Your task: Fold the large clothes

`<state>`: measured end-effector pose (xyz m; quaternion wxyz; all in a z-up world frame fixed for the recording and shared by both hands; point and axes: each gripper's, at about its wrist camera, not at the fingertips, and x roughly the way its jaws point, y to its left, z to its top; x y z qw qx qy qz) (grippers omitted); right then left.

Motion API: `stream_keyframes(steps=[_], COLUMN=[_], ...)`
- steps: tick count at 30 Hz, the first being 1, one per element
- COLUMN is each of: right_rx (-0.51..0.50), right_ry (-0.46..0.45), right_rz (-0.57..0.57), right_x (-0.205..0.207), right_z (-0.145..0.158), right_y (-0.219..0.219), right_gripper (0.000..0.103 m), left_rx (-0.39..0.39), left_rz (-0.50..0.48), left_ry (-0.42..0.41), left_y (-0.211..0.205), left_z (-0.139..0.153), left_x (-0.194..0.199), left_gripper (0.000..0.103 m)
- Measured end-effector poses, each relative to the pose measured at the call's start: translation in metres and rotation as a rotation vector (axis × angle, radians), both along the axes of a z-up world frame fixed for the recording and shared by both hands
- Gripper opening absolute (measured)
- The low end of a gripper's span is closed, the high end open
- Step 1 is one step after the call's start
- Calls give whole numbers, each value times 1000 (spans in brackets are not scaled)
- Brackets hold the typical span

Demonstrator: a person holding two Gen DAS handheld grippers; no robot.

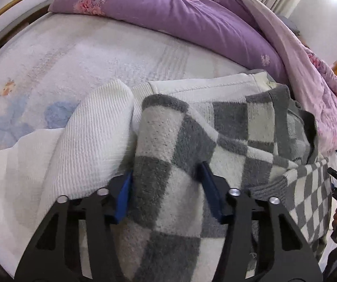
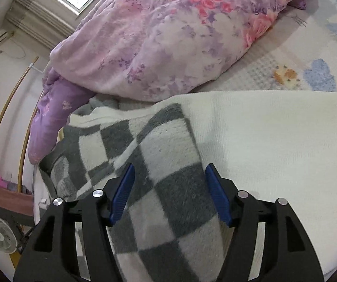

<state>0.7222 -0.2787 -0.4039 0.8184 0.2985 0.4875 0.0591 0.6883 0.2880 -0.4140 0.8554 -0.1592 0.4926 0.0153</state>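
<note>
A grey-and-white checked fleece garment (image 1: 215, 136) lies on the bed over a white ribbed knit garment (image 1: 93, 145). A thick fold of the checked fleece runs between the blue pads of my left gripper (image 1: 166, 183); the jaws stand wide around it and press its sides. In the right wrist view the checked fleece (image 2: 112, 141) likewise runs between the pads of my right gripper (image 2: 169, 183), jaws wide around it. The white knit (image 2: 274, 141) spreads to the right under it.
A purple floral quilt (image 1: 168, 16) is heaped along the far side of the bed; it also shows in the right wrist view (image 2: 168, 35). The bed sheet (image 1: 86, 58) has blue and orange prints. A small white fan (image 2: 0, 237) stands on the floor at the left.
</note>
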Motion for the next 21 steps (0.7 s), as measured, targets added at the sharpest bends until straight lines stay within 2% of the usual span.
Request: stream_keyframes(steps=[2, 3, 4, 5, 6, 7, 9, 12, 14, 17, 21], right_rx=[12, -6, -46, -56, -75, -80, -97, -73, -67, -54, -46], right_ry=[0, 8, -20, -51, -98, -153, -226, -324, -381, -451, -513], right_rz=[-4, -10, -23, -15, -21, -23, -11, -2, 9, 53, 105], right_x=[3, 4, 1, -1, -6, -14, -26, -54, -75, -111, -170], right_z=[-5, -7, -3, 0, 7, 16, 29, 54, 72, 98, 125], right_y=[2, 6, 10, 13, 15, 18, 22, 20, 20, 23, 21], right_gripper=[60, 57, 49, 28, 20, 17, 15, 15, 15, 14, 14], left_rx=[-1, 10, 11, 14, 29, 51, 76, 34, 15, 48, 22], left_rz=[-6, -6, -7, -12, -16, -29, -42, -50, -60, -103, -86], left_ry=[3, 4, -1, -15, -43, -73, -135, -225, -259, -299, -351], left_y=[0, -1, -3, -5, -9, -14, -23, -25, -28, -40, -40], left_z=[0, 1, 2, 6, 13, 22, 39, 68, 83, 103, 126], left_x=[2, 1, 1, -1, -5, -9, -23, -49, -66, -94, -152], left_gripper=[38, 33, 28, 20, 17, 16, 15, 15, 15, 15, 15])
